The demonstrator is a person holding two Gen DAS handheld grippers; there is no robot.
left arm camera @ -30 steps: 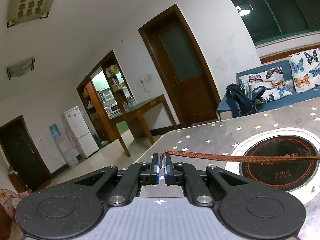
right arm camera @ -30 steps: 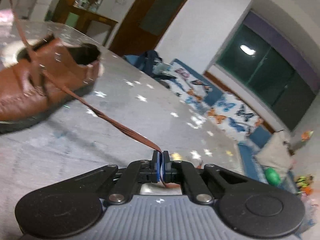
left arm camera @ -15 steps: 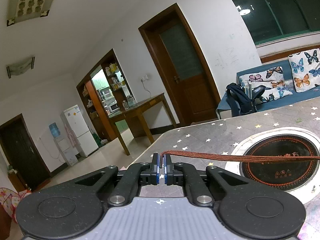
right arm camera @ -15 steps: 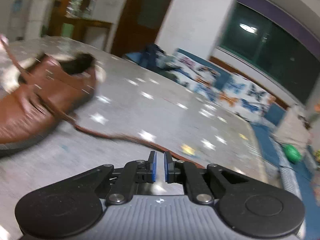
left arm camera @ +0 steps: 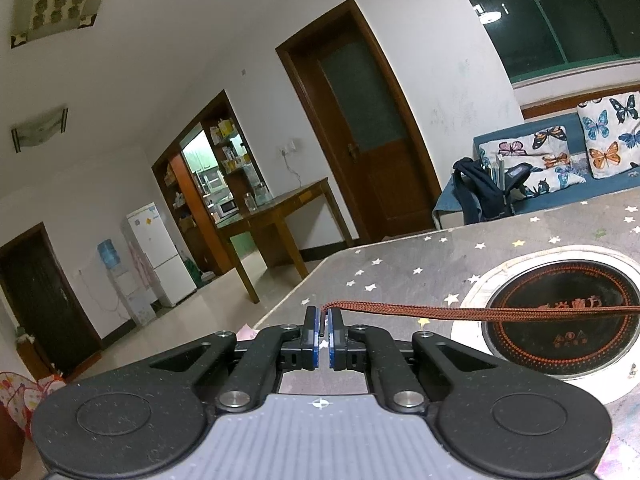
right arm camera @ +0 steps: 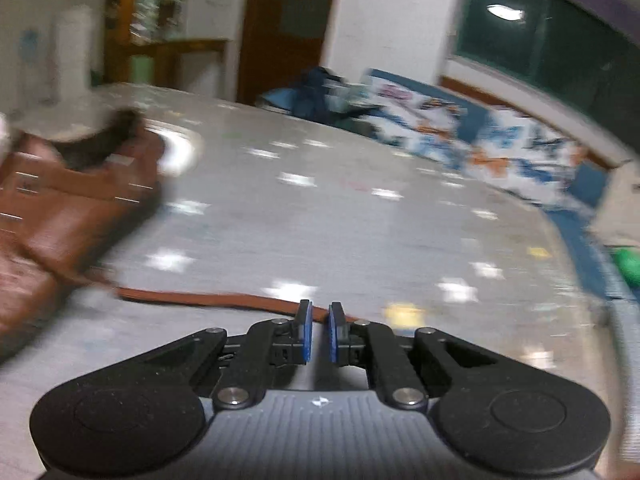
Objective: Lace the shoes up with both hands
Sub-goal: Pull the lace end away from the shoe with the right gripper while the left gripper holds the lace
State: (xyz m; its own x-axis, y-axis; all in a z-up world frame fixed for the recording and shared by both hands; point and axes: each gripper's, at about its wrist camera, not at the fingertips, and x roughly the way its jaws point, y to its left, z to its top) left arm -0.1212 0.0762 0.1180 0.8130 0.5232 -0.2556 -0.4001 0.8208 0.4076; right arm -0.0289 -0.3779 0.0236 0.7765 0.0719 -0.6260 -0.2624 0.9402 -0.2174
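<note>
In the left wrist view my left gripper (left arm camera: 324, 314) is shut on the tip of a brown shoelace (left arm camera: 460, 313), which runs taut to the right, out of frame. In the blurred right wrist view a brown leather shoe (right arm camera: 60, 216) lies at the left on the star-patterned table (right arm camera: 320, 216). The other brown lace end (right arm camera: 208, 299) lies slack on the table from the shoe toward my right gripper (right arm camera: 319, 316). My right gripper is slightly open and empty, just above the lace.
A round black induction hob (left arm camera: 560, 312) is set into the table under the taut lace. The table edge (left arm camera: 296, 300) lies just beyond my left gripper. A blue sofa with butterfly cushions (left arm camera: 560, 160) stands behind the table.
My right gripper has opened and let go of its lace end, which has dropped slack onto the table. The right view has swung quickly. My left gripper has kept its hold.
</note>
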